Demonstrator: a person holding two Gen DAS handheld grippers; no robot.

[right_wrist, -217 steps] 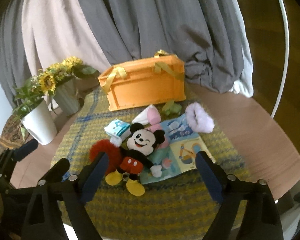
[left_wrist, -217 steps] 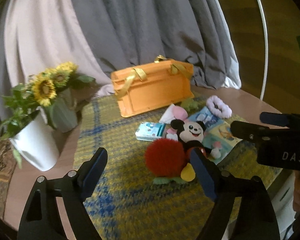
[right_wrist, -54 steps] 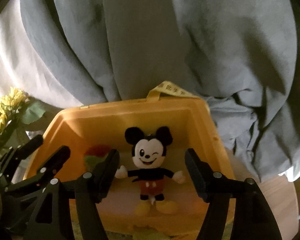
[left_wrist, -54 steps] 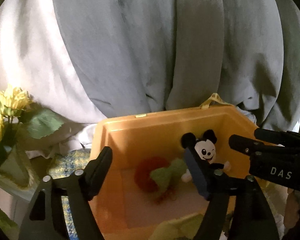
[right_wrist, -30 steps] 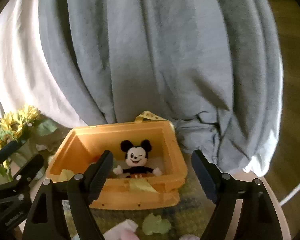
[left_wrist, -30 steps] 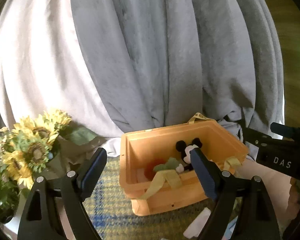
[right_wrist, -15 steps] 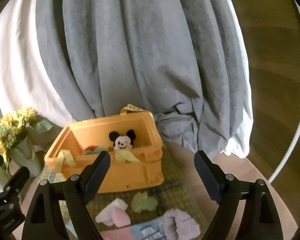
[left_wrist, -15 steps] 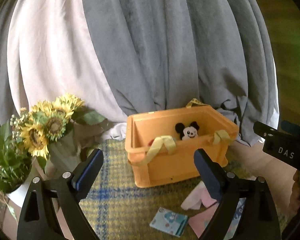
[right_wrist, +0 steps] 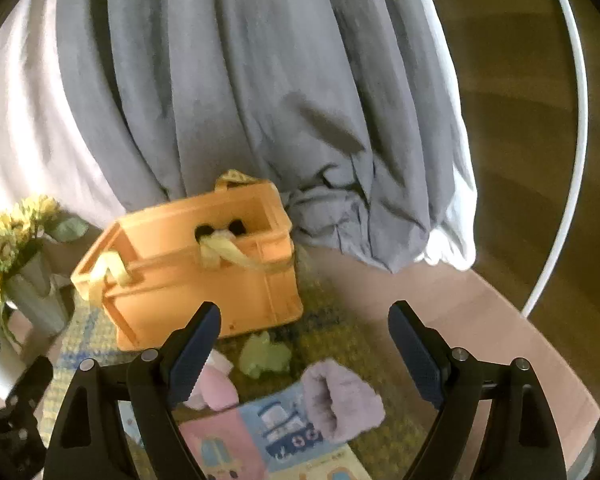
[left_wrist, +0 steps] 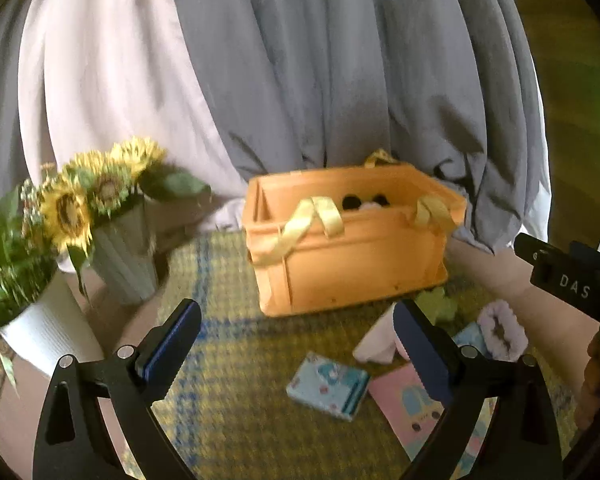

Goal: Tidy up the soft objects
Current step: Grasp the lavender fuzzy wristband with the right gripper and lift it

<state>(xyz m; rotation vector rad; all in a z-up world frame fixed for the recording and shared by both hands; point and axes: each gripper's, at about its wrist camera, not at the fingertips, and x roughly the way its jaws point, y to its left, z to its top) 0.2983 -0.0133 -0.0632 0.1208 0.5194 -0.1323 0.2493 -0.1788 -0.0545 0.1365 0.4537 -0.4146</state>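
Observation:
An orange bin [left_wrist: 352,240] [right_wrist: 188,268] with yellow strap handles stands on the woven mat; the black ears of a mouse plush [left_wrist: 362,202] [right_wrist: 218,230] show above its rim. On the mat in front lie a lilac fluffy scrunchie [right_wrist: 342,404] [left_wrist: 500,330], a green soft piece [right_wrist: 264,354] [left_wrist: 438,304], a pink-and-white soft item [right_wrist: 214,390] [left_wrist: 376,344], a small blue packet [left_wrist: 328,384] and a cloth picture book [right_wrist: 260,444] [left_wrist: 420,408]. My left gripper [left_wrist: 296,354] is back from the bin, its jaws still opening, nothing between them. My right gripper [right_wrist: 302,350] hangs open and empty above the scrunchie.
Sunflowers in a grey ribbed vase [left_wrist: 124,264] and a plant in a white pot [left_wrist: 48,332] stand at the mat's left. Grey and white curtains [left_wrist: 300,80] hang behind the bin. The round wooden table's edge [right_wrist: 500,320] curves at the right.
Both grippers have pulled back and down from the bin, so it looks smaller and the loose items on the mat have come into view. The mouse plush stays inside the bin.

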